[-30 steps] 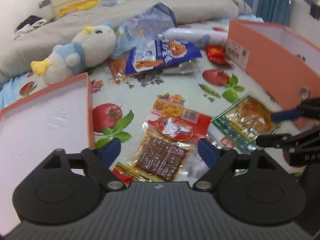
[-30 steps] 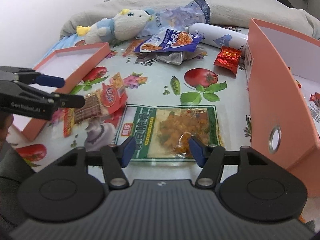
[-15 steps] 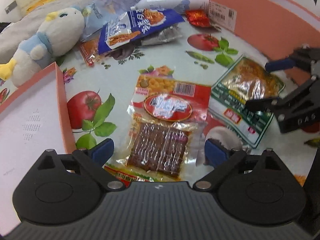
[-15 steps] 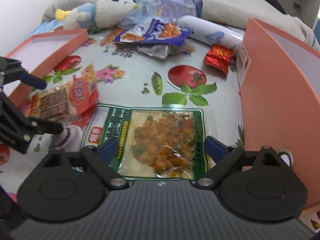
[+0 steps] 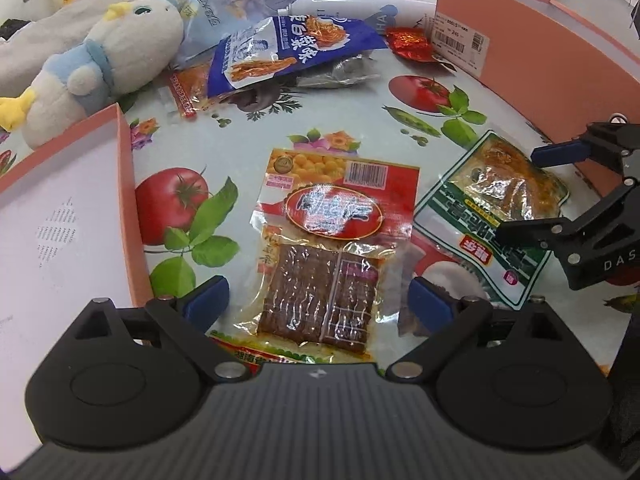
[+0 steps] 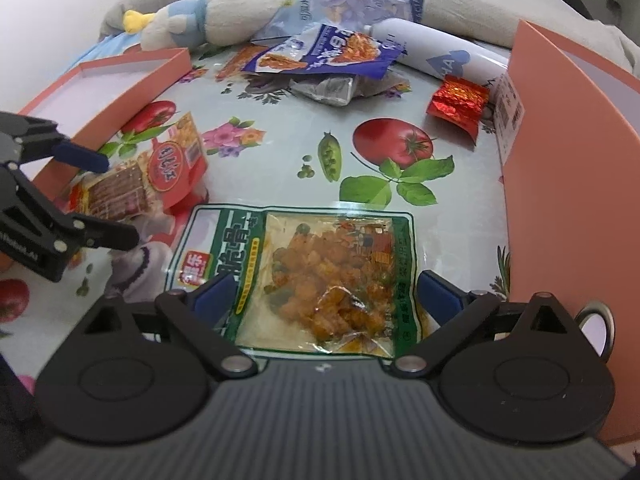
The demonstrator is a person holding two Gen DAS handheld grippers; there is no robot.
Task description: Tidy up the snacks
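A red snack packet (image 5: 328,248) with brown dried strips lies flat on the patterned cloth. My left gripper (image 5: 318,304) is open, low over it, its fingers on either side of the packet's near end. A green snack packet (image 6: 320,272) with orange pieces lies beside it. My right gripper (image 6: 324,294) is open, its fingers straddling the green packet's near end. The red packet (image 6: 148,184) and the left gripper (image 6: 104,200) show at the left of the right wrist view. The green packet (image 5: 496,216) and right gripper (image 5: 520,196) show at the right of the left wrist view.
An orange box (image 6: 568,168) stands at the right, its shallow lid (image 5: 52,216) lies at the left. A blue snack bag (image 5: 288,52), a small red foil packet (image 6: 460,104), a white bottle (image 6: 436,54) and a plush duck (image 5: 96,64) lie further back.
Both grippers have moved forward and down onto their packets and opened wider. The packets have not moved.
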